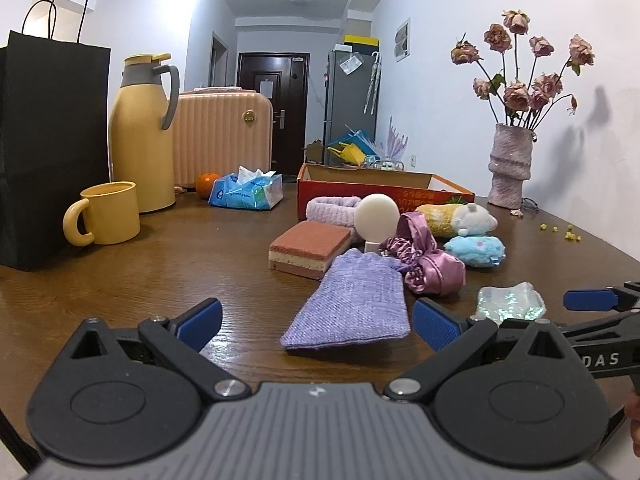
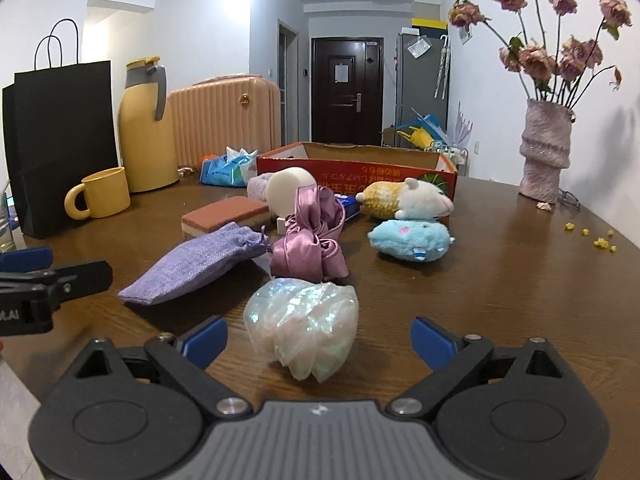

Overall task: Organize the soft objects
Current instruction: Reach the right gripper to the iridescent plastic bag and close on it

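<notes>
Right gripper [image 2: 318,340] gapes wide at the bottom of the frame around a shiny bag [image 2: 302,330], untouched. Left gripper [image 1: 318,326] gapes before a purple pouch [image 1: 352,304].

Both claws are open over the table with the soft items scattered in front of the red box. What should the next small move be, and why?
Probably ease the right claw forward and close it on the iridescent pouf. It lies nearest, centred between the open blue pads, which do not touch it yet. The left claw faces the purple pouch.
</notes>
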Available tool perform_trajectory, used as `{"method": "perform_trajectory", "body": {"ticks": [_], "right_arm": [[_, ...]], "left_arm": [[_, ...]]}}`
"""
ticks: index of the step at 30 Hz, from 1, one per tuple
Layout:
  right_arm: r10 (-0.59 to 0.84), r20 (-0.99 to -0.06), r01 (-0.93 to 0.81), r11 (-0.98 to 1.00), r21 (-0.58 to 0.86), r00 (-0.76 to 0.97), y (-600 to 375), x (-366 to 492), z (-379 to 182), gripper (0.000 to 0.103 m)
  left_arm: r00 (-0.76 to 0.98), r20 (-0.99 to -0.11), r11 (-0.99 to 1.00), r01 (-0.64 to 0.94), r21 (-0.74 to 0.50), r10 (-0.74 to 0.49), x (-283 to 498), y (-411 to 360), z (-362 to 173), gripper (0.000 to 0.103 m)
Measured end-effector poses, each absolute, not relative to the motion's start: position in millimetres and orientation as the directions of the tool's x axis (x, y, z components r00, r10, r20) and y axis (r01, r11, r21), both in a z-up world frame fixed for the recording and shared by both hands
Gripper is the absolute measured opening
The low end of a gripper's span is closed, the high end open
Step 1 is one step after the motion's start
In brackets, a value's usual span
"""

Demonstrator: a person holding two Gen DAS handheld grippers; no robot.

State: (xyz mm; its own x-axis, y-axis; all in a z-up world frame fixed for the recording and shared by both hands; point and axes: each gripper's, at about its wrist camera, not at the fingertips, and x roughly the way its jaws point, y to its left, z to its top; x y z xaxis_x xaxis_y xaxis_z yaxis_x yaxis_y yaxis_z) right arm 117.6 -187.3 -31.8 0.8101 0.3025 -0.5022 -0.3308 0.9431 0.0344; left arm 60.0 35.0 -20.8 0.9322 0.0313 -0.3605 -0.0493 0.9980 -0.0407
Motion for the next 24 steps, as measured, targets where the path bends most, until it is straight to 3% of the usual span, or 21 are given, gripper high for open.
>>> {"method": "perform_trajectory", "body": {"ticks": [9,12,16,24], "right_arm": [[0.32,-0.545,-0.344,0.937,0.06,0.775,-176,157,-44,0.085],[0.328,-0.558,-0.354,0.933,0.066,0.762,-173,165,-47,0.078],[0.334,-0.576,-0.363,0.929,0.069,0.746,-171,174,-51,0.056],[0.351,-0.553,-0.367,0.926,0.087,0.755,-180,177,-48,0.046]], "left_arm": [[0.921,-0.387,0.997,-0.063,-0.045,0.041,80,41,-26,0.103],[0.917,-0.396,0.997,-0.068,-0.044,0.045,87,42,-27,0.103],[0.911,-0.41,0.997,-0.071,-0.044,0.047,95,43,-28,0.103],[0.903,-0.428,0.997,-0.065,-0.041,0.041,109,39,-27,0.103]]}}
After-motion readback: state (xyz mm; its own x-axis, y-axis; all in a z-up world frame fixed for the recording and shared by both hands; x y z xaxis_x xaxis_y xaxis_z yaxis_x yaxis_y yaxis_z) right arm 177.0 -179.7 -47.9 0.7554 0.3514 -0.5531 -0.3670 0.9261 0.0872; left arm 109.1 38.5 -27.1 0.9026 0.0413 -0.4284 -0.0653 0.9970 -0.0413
